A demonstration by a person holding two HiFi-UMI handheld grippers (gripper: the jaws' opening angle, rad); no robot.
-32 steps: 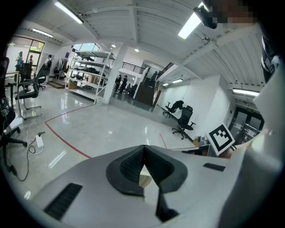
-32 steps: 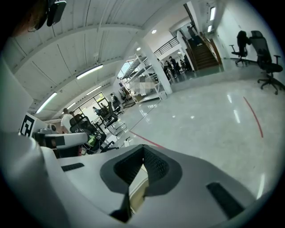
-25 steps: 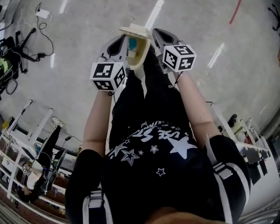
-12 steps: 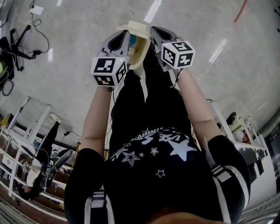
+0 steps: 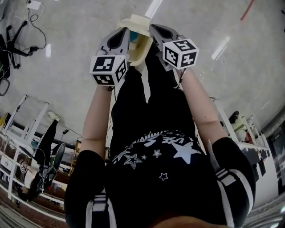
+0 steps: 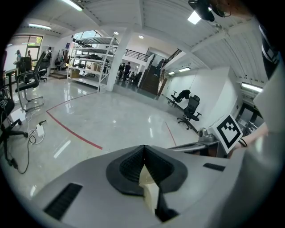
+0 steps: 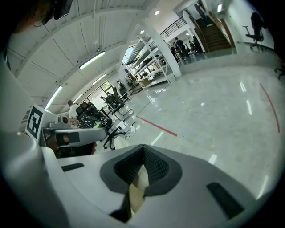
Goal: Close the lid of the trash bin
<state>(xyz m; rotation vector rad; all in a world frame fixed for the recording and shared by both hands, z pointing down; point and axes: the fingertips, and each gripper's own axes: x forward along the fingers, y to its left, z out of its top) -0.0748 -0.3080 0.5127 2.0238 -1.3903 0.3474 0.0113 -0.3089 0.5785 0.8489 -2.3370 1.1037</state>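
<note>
The left gripper [image 5: 121, 38] and right gripper [image 5: 156, 33] stay clamped on the cream trash bin [image 5: 139, 46] between them, which has drifted slightly farther from the person, its lid [image 5: 136, 21] at the far end apparently still open, so closing is still to do.

Glossy floor [image 6: 124, 120] bears red line [image 6: 73, 130].

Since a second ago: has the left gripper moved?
No. The left gripper sits higher in the head view, but the trash bin it grips and the white adapter on the floor rose about equally: camera shift.
</note>
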